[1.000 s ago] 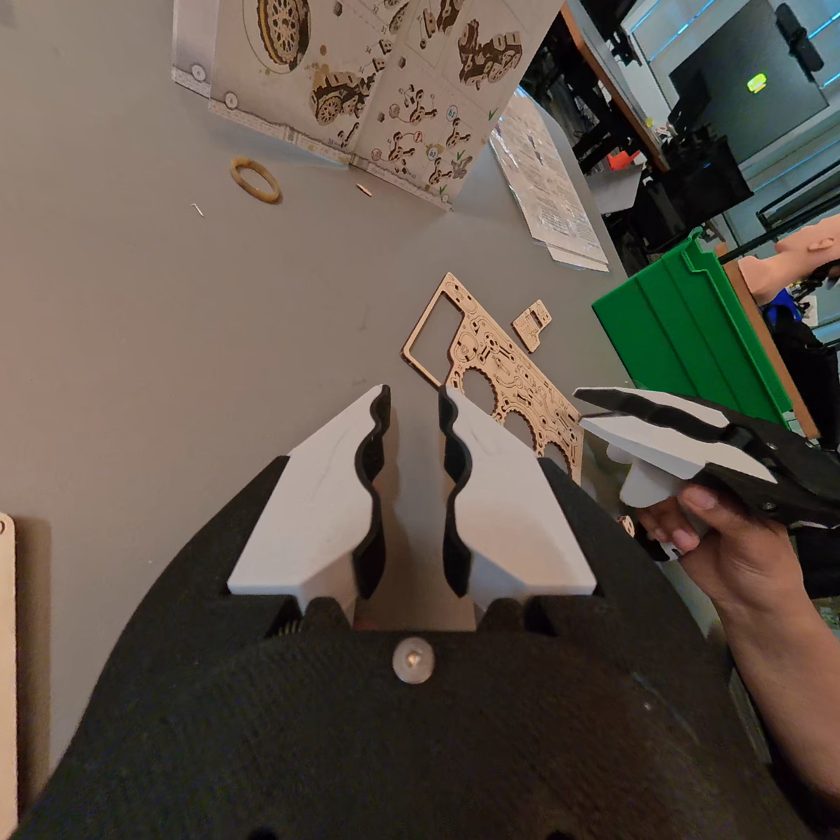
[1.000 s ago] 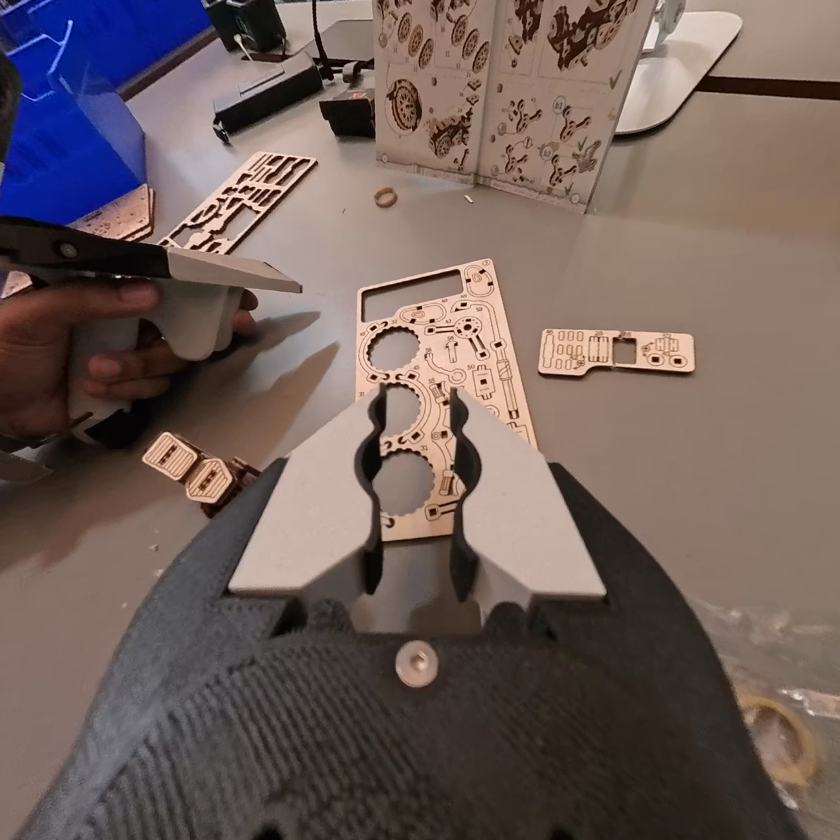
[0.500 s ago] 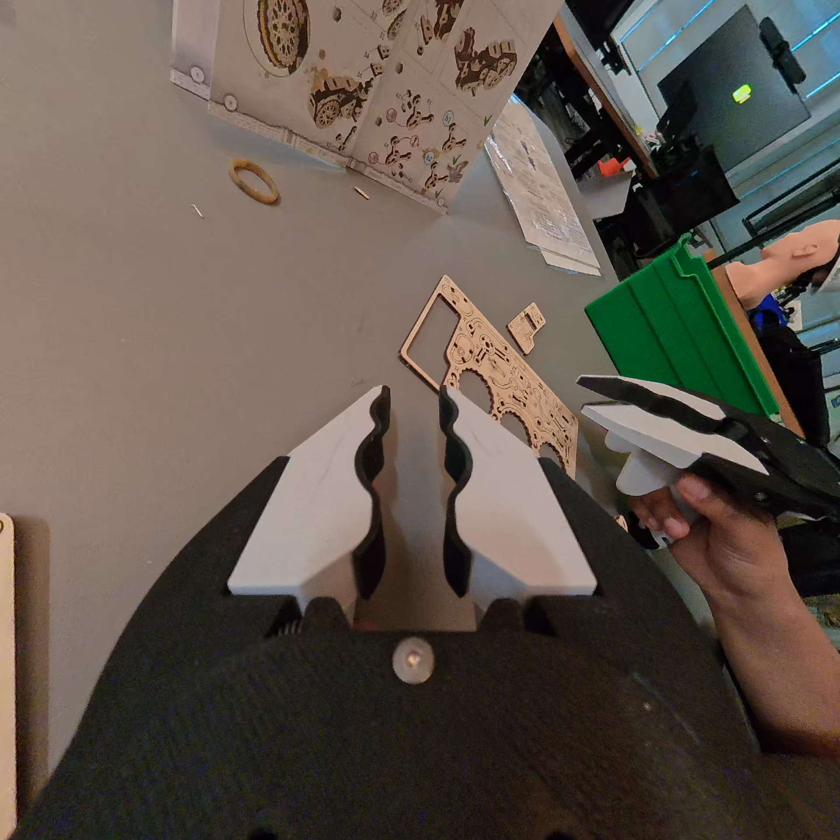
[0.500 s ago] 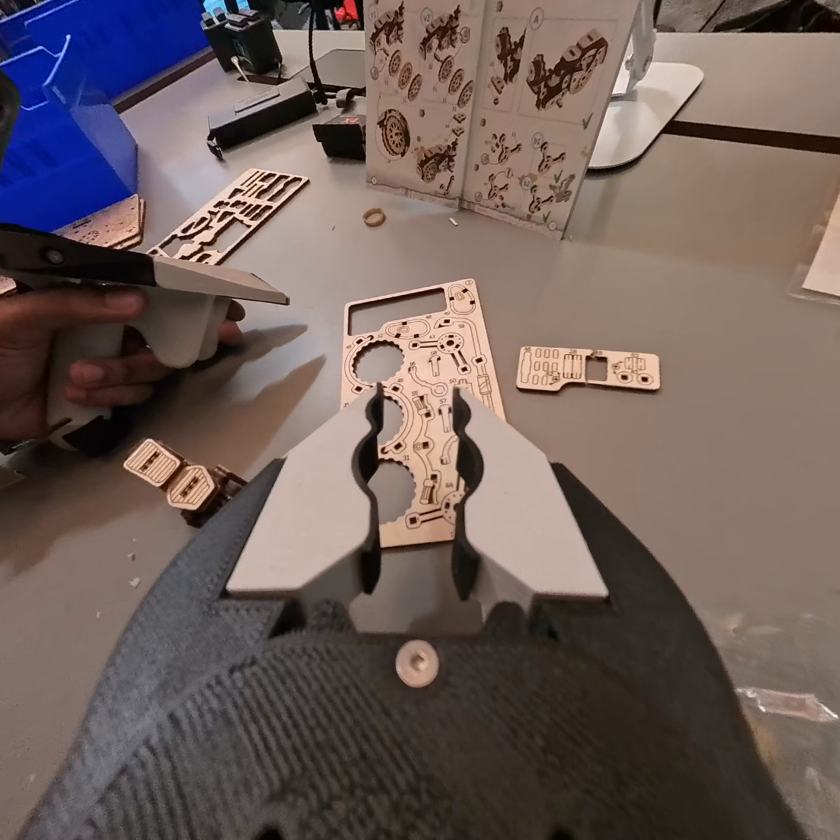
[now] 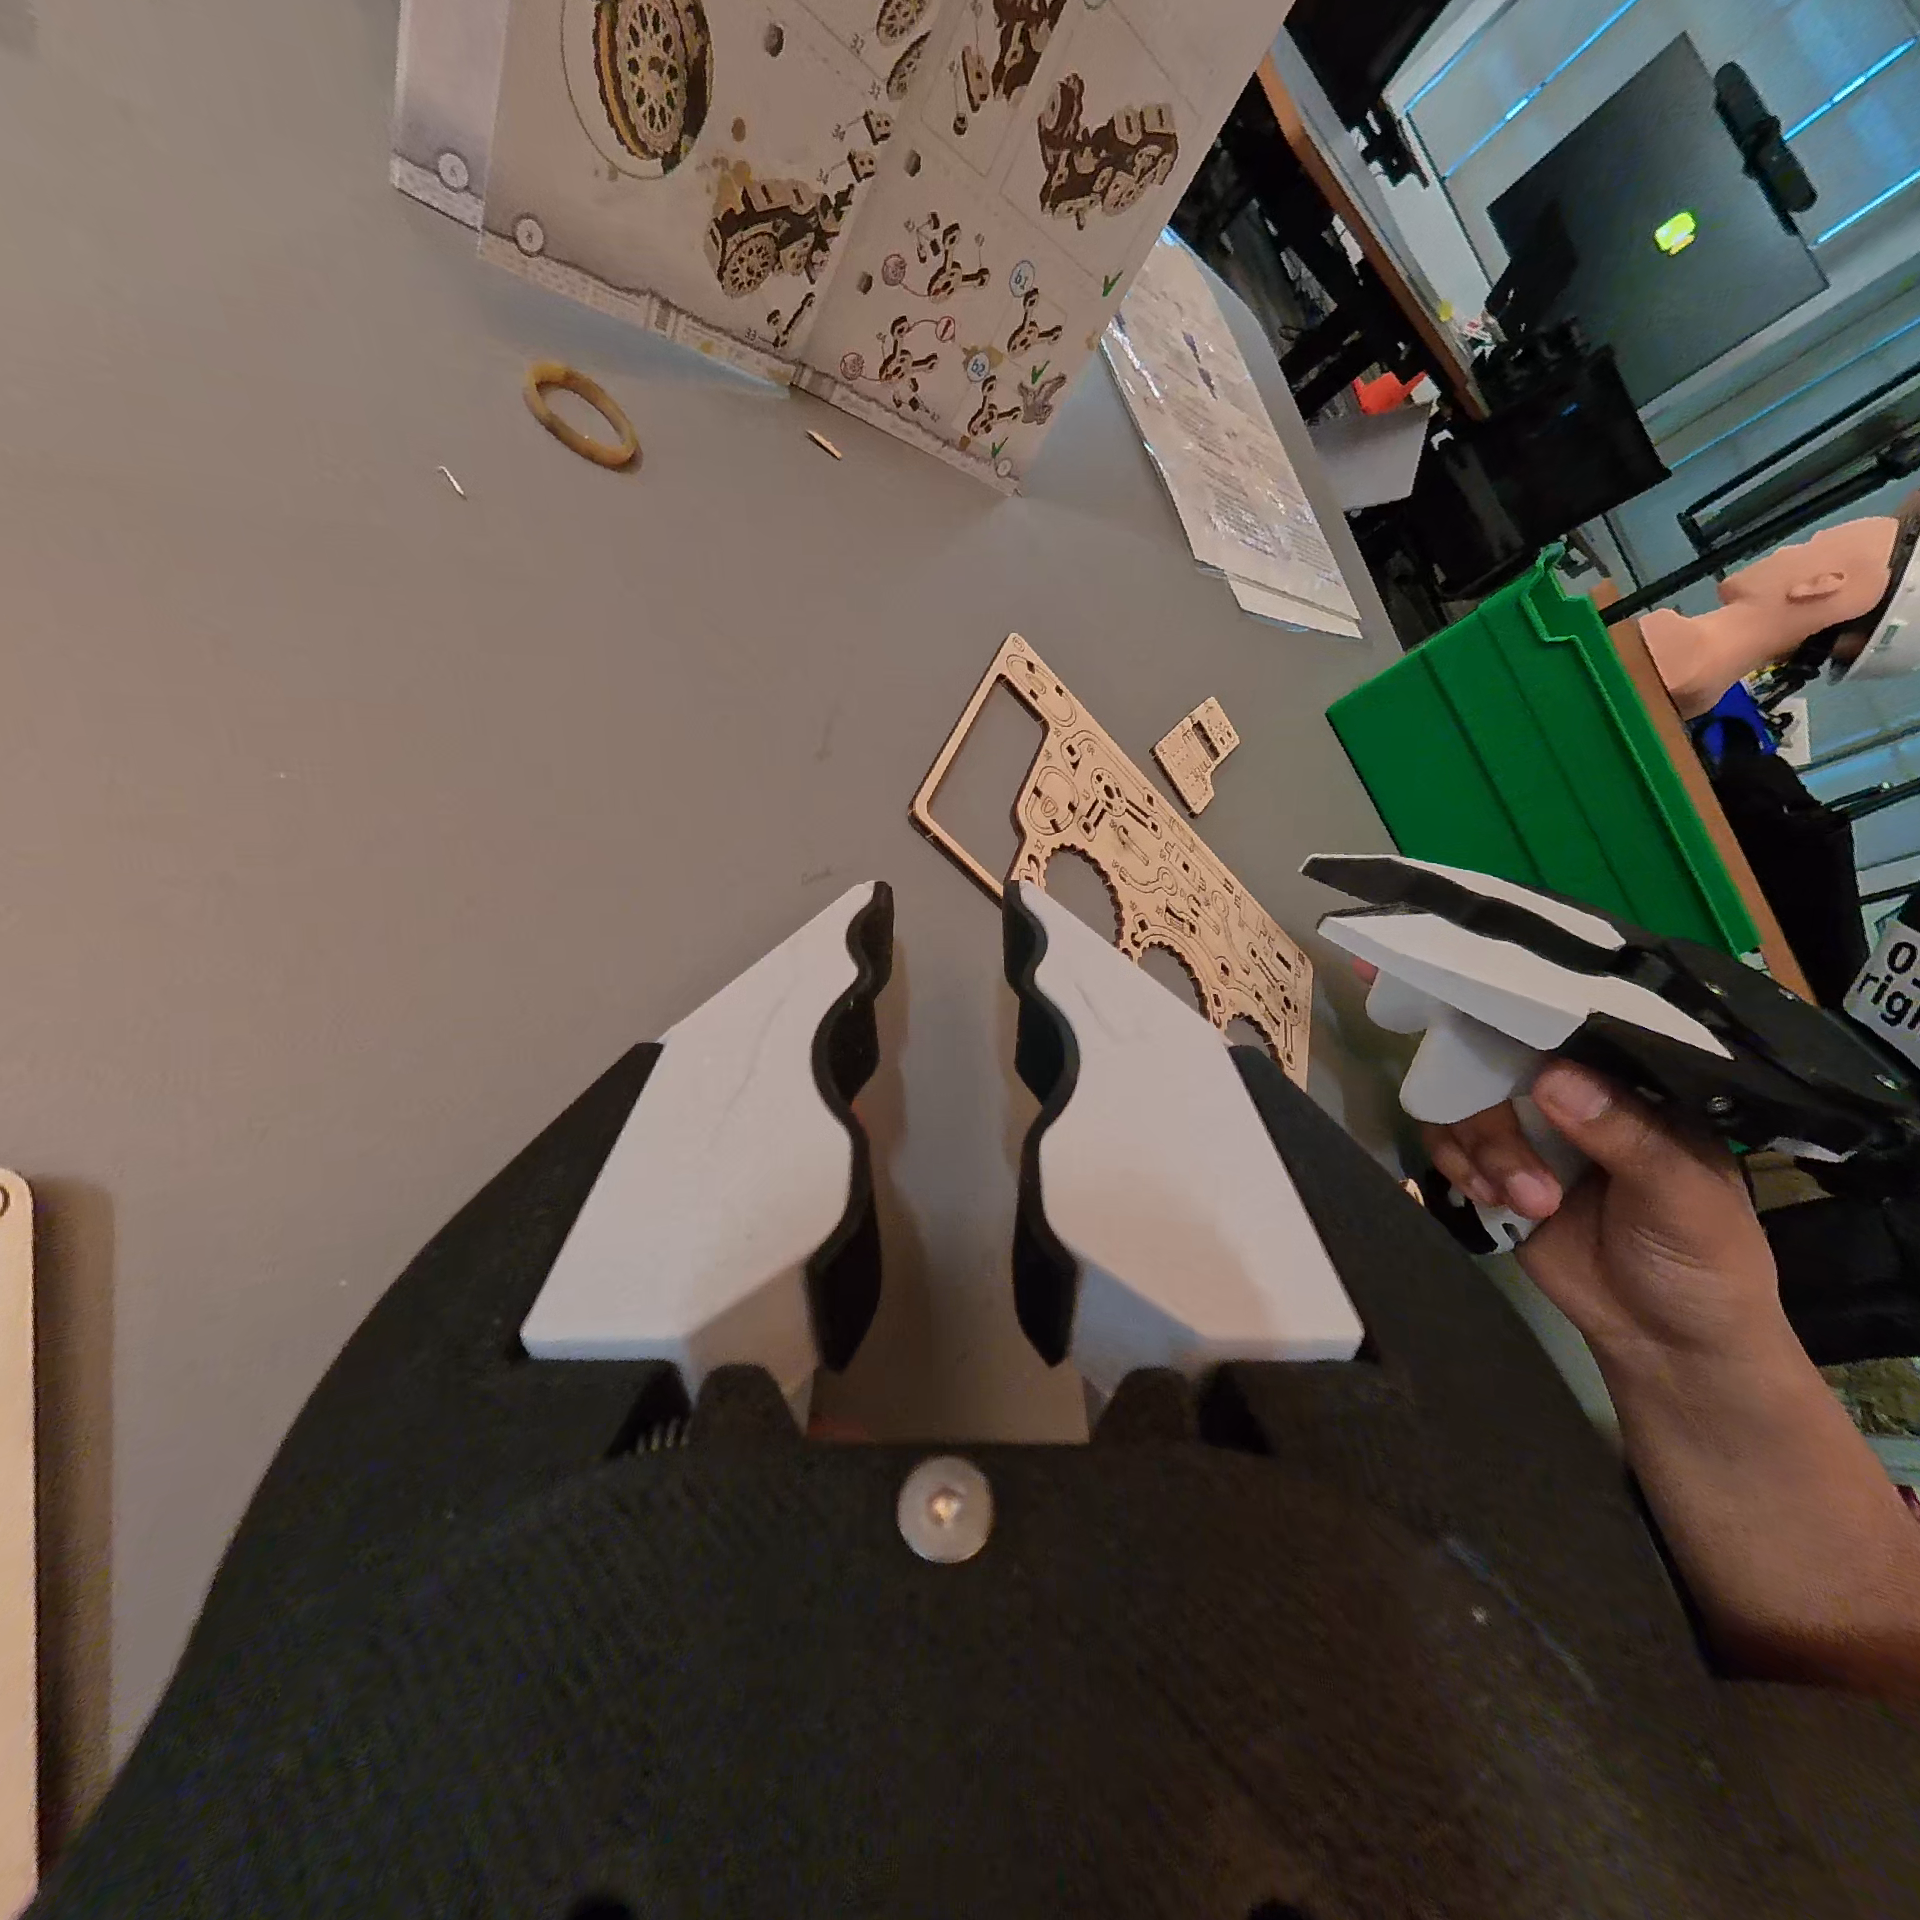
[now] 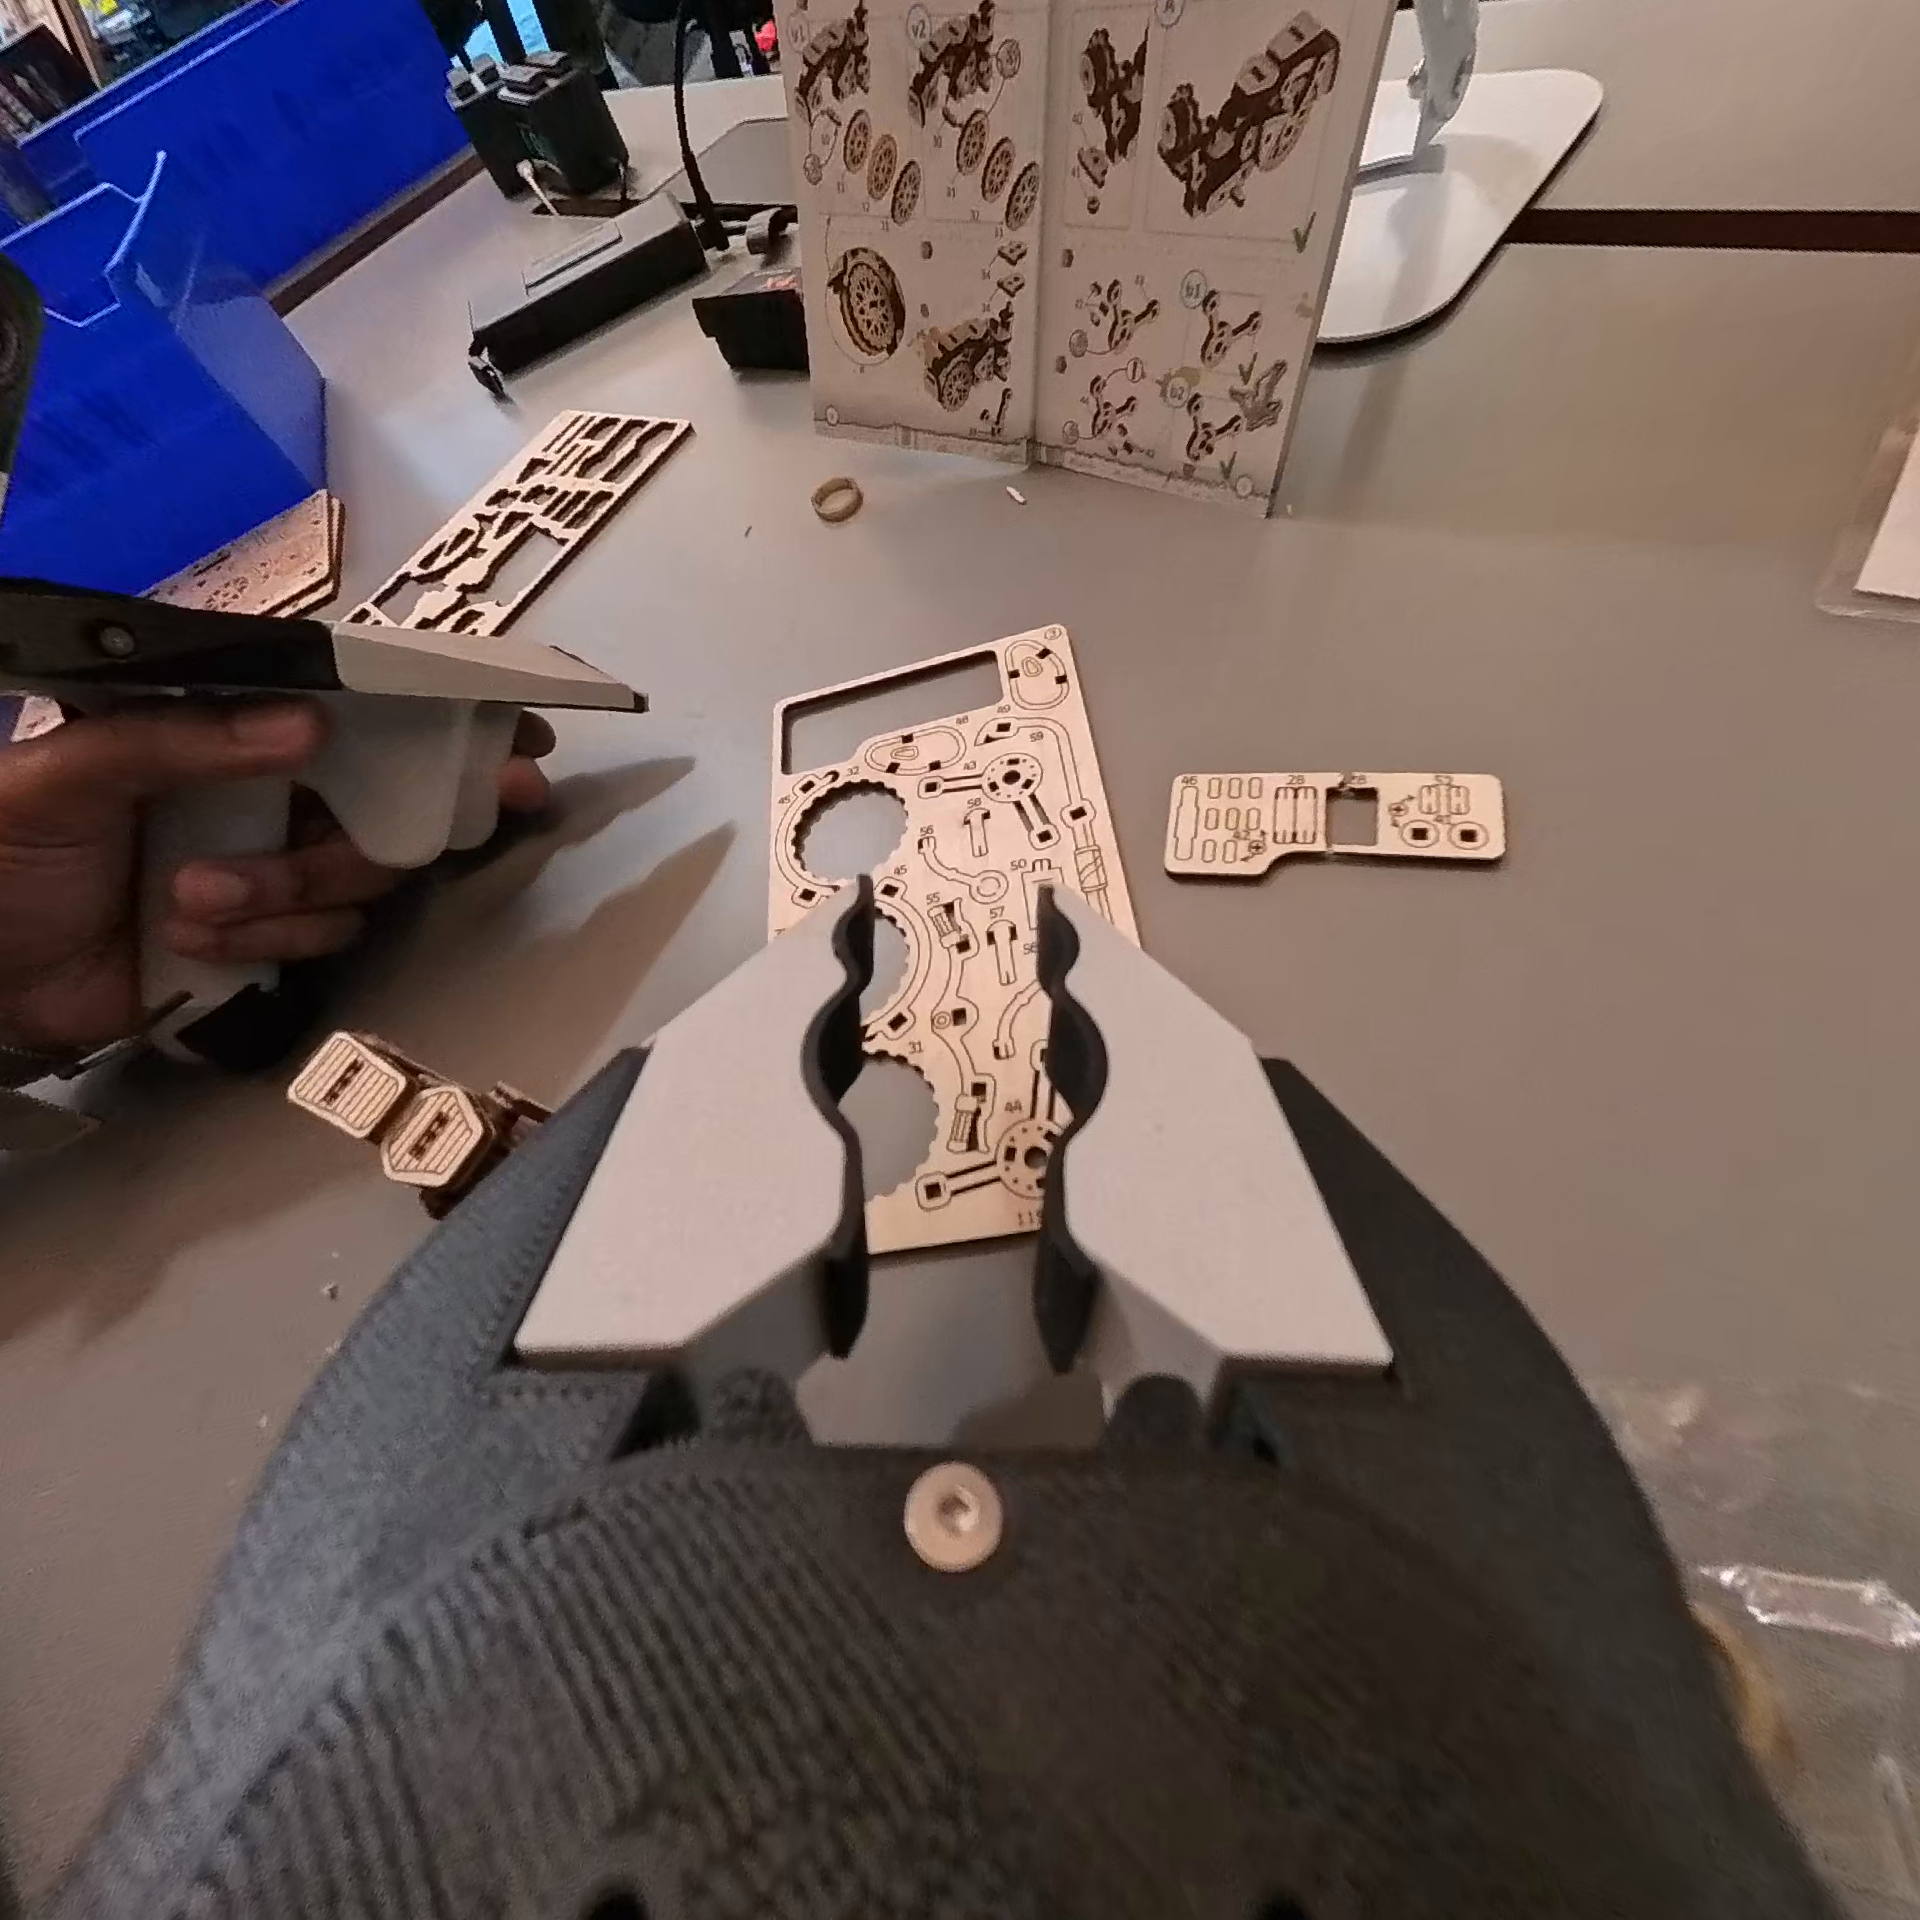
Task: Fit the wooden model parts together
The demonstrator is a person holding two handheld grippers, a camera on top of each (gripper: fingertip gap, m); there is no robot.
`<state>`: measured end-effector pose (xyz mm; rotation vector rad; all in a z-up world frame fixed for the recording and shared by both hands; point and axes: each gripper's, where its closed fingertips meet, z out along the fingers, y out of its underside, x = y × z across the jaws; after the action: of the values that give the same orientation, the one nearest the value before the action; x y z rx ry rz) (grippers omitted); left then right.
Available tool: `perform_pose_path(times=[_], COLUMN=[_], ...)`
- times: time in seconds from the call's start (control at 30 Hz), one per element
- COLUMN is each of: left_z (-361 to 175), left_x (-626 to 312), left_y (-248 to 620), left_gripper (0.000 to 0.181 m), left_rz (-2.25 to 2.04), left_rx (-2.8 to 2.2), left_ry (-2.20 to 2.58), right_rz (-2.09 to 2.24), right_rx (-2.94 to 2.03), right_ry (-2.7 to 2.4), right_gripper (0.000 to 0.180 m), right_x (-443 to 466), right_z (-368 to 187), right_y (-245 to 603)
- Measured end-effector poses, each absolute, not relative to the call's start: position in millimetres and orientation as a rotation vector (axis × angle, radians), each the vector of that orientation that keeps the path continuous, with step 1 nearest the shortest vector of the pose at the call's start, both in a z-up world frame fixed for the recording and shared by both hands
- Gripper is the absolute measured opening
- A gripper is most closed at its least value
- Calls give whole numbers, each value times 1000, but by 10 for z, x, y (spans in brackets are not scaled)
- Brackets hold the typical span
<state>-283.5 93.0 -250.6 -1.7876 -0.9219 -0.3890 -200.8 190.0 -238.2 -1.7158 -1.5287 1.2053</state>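
My left gripper (image 5: 945,894) is open and empty, held above bare grey table. My right gripper (image 6: 951,894) is open and empty, held above the near end of a flat wooden parts sheet (image 6: 1039,790) with gear-shaped cut-outs. That sheet also shows in the left wrist view (image 5: 1122,862), to the right of my left fingers. A small wooden parts strip (image 6: 1340,826) lies right of the sheet. A partly built wooden model (image 6: 395,1112) lies left of my right gripper, below the left gripper (image 6: 623,701).
An instruction booklet (image 6: 1049,260) stands at the back, with a rubber band (image 6: 836,499) in front of it. Another parts sheet (image 6: 520,530) and blue bins (image 6: 156,364) are at the left. A green bin (image 5: 1538,769) stands at the table's right edge.
My right gripper has drawn back a little from the parts sheet and tilted up, showing more of the booklet. My left gripper has hardly moved. Both stay open and empty.
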Motion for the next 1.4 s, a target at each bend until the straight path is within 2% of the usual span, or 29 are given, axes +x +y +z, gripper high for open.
perform_pose_path(times=[0.67, 1.4], left_z=[-2488, -2618], left_x=[-2765, -2547], left_y=[949, 1004], left_gripper=[22, 16], left_rz=[-418, -334], left_rx=[-1801, -1999], left_ry=[-875, -763], right_rz=[1174, 1124], right_rx=[-1704, -1671], right_ry=[-1557, -1605], right_gripper=[30, 29], right_x=[-2002, -1988], right_z=[-2407, -2435], right_y=[1860, 1782])
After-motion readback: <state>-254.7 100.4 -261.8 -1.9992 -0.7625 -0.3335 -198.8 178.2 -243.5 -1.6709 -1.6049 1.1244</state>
